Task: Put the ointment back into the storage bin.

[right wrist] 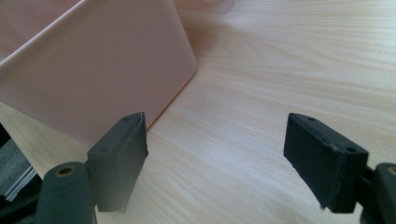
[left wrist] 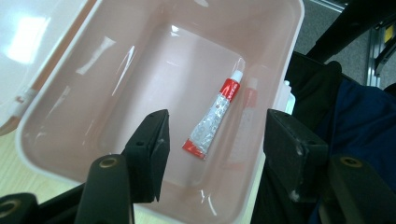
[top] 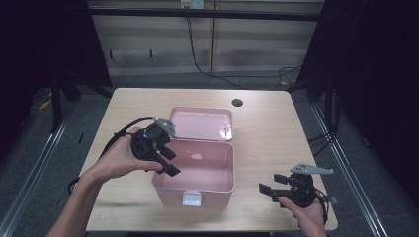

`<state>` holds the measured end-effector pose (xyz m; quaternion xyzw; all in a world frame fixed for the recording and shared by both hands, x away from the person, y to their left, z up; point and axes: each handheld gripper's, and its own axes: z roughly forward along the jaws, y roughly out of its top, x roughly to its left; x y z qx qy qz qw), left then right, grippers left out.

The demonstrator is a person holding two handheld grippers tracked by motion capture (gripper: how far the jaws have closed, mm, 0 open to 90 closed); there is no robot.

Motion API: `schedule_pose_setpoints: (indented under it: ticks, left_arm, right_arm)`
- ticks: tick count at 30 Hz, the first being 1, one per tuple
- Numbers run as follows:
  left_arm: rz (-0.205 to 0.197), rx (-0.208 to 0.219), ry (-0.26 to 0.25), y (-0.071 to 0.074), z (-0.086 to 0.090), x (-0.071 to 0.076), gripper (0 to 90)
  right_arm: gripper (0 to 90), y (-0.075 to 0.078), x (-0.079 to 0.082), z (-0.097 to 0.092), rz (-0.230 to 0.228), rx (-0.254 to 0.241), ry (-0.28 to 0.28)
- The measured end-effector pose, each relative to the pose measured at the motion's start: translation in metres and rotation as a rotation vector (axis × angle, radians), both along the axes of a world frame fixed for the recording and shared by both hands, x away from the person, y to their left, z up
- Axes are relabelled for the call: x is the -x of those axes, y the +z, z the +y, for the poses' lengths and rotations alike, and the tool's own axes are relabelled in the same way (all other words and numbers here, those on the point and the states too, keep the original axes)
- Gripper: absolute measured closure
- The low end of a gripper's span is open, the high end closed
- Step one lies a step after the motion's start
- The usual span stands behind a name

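An open pink box [top: 226,183] stands mid-table with its lid [top: 201,123] folded back. In the left gripper view, a small red-and-silver tube [left wrist: 214,119] with a white cap lies flat on the floor of the box [left wrist: 56,140]. My left gripper [top: 169,161] hovers over the box's left rim, open [left wrist: 212,154], with the tube lying well below its jaws. My right gripper [top: 271,183] rests low at the front right of the table, open [right wrist: 215,163], with bare wood between its jaws and the box's wall [right wrist: 93,70] just to their left.
The wooden table [top: 262,133] has a dark round hole [top: 237,102] near its back edge. A white latch [top: 191,198] sits on the box's front wall. Dark floor and cables surround the table; a person's dark clothing [left wrist: 355,121] lies beyond the box's front rim.
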<state>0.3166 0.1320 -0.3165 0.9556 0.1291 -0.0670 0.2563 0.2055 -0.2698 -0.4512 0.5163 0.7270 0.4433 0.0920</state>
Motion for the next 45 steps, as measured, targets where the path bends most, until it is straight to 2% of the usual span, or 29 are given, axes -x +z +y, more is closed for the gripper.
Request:
schedule_pose_setpoints:
  ticks: [2,3,4,5,7,12,13,17,19,20,21,22,24,25,29,32,34,37,44,45]
  left_arm:
    - [-0.001,0.006,0.006,0.001,0.002,0.000,41.3]
    - [-0.013,0.021,0.032,0.001,0.005,0.001,41.3]
    - [-0.013,0.021,0.032,0.001,0.005,0.001,41.3]
    - [-0.031,0.013,0.032,0.002,0.009,-0.001,41.3]
    - [-0.027,0.042,0.067,0.002,0.013,0.001,41.3]
    - [-0.030,0.052,0.092,0.002,0.026,0.001,41.3]
    - [-0.034,0.079,0.106,0.001,0.034,0.002,41.3]
    - [-0.033,0.080,0.110,-0.002,0.044,0.002,41.3]
    - [-0.029,0.090,0.135,-0.005,0.052,0.004,41.3]
    - [-0.039,0.076,0.124,-0.005,0.055,0.003,41.3]
    - [-0.037,0.092,0.148,-0.007,0.059,0.004,41.1]
    - [-0.038,0.100,0.149,-0.008,0.063,0.003,40.9]
    - [-0.046,0.096,0.151,-0.009,0.065,0.002,40.2]
    - [-0.032,0.108,0.188,-0.014,0.072,0.003,40.1]
    - [-0.025,0.130,0.211,-0.020,0.084,0.005,40.0]
    - [-0.025,0.118,0.214,-0.025,0.089,0.005,40.1]
    - [-0.013,0.126,0.232,-0.033,0.098,0.006,40.1]
    - [-0.010,0.104,0.279,-0.043,0.108,0.005,41.0]
    - [-0.008,0.134,0.314,-0.059,0.120,0.006,42.2]
    - [0.006,0.131,0.315,-0.065,0.122,0.006,42.2]
  right_arm:
    - [21.3,0.000,0.000,0.000,0.000,0.000,-0.001]
    - [21.3,0.000,0.000,0.000,0.000,0.000,0.000]
    - [21.3,0.000,0.000,0.000,0.001,0.000,0.000]
    - [21.2,0.000,0.000,0.000,-0.001,0.002,0.001]
    - [21.2,0.000,-0.001,0.000,-0.001,0.003,0.002]
    - [21.2,-0.001,0.000,-0.001,0.001,0.001,-0.001]
    - [21.2,-0.001,0.000,0.000,0.001,0.002,0.001]
    - [21.1,-0.001,-0.001,0.000,-0.002,0.004,0.004]
    - [21.1,-0.001,-0.001,0.000,-0.002,0.004,0.003]
    - [21.1,-0.001,-0.001,0.000,0.001,0.004,0.001]
    - [21.1,-0.001,-0.001,0.000,0.001,0.004,0.000]
    - [21.0,-0.001,-0.001,0.000,0.002,0.003,-0.001]
    - [21.1,-0.001,0.000,0.000,0.003,0.003,-0.001]
    - [21.0,-0.001,-0.001,0.000,0.000,0.003,0.000]
    - [21.0,-0.001,-0.001,0.000,0.001,0.004,-0.001]
    - [21.0,-0.001,-0.001,0.000,0.002,0.004,-0.003]
    - [21.0,-0.001,-0.001,0.000,0.003,0.005,-0.004]
    - [21.0,-0.001,-0.001,0.000,0.004,0.005,-0.005]
    - [21.0,-0.001,-0.001,0.000,0.008,0.008,-0.004]
    - [21.0,-0.002,-0.002,0.001,0.008,0.008,-0.004]
